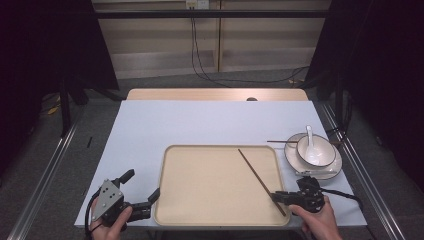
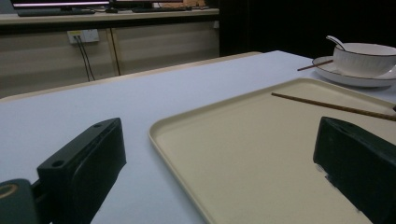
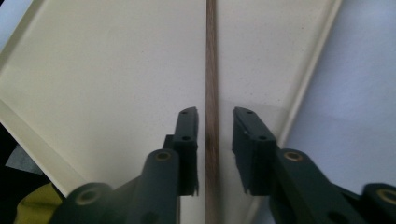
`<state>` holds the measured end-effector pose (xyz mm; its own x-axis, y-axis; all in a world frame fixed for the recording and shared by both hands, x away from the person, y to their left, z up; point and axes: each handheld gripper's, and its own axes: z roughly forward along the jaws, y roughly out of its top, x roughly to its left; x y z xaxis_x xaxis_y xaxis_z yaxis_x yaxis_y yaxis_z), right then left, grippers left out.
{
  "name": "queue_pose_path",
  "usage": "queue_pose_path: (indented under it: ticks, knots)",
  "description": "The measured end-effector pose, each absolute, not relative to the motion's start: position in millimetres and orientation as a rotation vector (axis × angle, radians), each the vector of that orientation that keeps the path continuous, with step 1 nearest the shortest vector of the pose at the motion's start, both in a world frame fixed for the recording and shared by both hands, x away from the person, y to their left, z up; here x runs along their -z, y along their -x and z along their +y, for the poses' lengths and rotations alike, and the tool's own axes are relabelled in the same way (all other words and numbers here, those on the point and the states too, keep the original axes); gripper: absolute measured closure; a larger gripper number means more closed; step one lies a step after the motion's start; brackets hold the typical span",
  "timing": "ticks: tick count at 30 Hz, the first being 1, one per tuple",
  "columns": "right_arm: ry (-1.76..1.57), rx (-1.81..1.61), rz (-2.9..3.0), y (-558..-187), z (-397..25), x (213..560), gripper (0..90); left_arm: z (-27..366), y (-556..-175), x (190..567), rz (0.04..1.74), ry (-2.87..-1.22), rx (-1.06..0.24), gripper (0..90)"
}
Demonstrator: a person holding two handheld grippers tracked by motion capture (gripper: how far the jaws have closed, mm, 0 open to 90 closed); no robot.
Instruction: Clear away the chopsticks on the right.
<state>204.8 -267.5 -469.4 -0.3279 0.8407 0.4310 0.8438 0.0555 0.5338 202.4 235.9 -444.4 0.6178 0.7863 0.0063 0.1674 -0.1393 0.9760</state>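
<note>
- Pale blue tabletop (image 1: 200, 122), dark room around it, cables on the floor beyond.
- Beige tray (image 1: 200, 200) sits at my near edge, centre.
- One chopstick (image 1: 257, 177) lies slanted across the tray's right half.
- My right gripper (image 1: 282, 196) is at the tray's near right corner; its jaws stand apart, straddling the chopstick's near end without clamping it.
- My left gripper (image 1: 142, 192) rests at the tray's near left corner, jaws wide apart, nothing held.
- White bowl (image 1: 316, 150) with spoon (image 1: 310, 136) sits on a plate (image 1: 336, 167) right of the tray; a second chopstick (image 1: 281, 141) rests on its rim.
</note>
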Motion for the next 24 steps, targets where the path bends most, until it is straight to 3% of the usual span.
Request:
queue_pose_path:
  ticks: [5,6,7,8,10,11,12,20,22,24]
  knots:
    - [1.719,1.317,-2.395,-199.8,-276.5,454.1,57.9,237.0,-202.3,444.3,0.802,-1.650,-0.649,2.4]
    - [1.675,1.396,-2.416,-197.4,-282.0,447.1,48.0,237.1,-202.6,444.4,0.799,-1.651,-0.645,2.4]
    - [1.675,1.396,-2.416,-197.4,-282.0,447.1,48.0,237.0,-202.5,444.5,0.801,-1.651,-0.644,2.4]
    - [1.637,1.423,-2.456,-197.3,-287.1,444.0,31.1,237.1,-202.1,444.1,0.801,-1.655,-0.651,2.4]
    - [1.568,1.460,-2.497,-197.3,-293.1,440.5,22.1,236.7,-202.0,444.2,0.805,-1.653,-0.651,2.5]
    - [1.568,1.460,-2.497,-197.3,-293.1,440.5,22.1,236.7,-202.1,444.5,0.803,-1.653,-0.646,2.5]
    - [1.514,1.517,-2.520,-198.1,-300.8,436.4,13.5,237.3,-202.5,444.5,0.807,-1.656,-0.650,2.6]
    - [1.420,1.658,-2.614,-212.5,-341.6,408.9,14.7,237.5,-203.7,444.8,0.816,-1.652,-0.655,2.5]
    - [1.351,1.682,-2.656,-222.5,-366.7,399.8,8.7,237.9,-204.3,445.0,0.820,-1.654,-0.654,2.6]
    - [1.309,1.655,-2.652,-226.8,-374.9,398.6,8.3,238.4,-204.1,444.9,0.822,-1.656,-0.658,2.6]
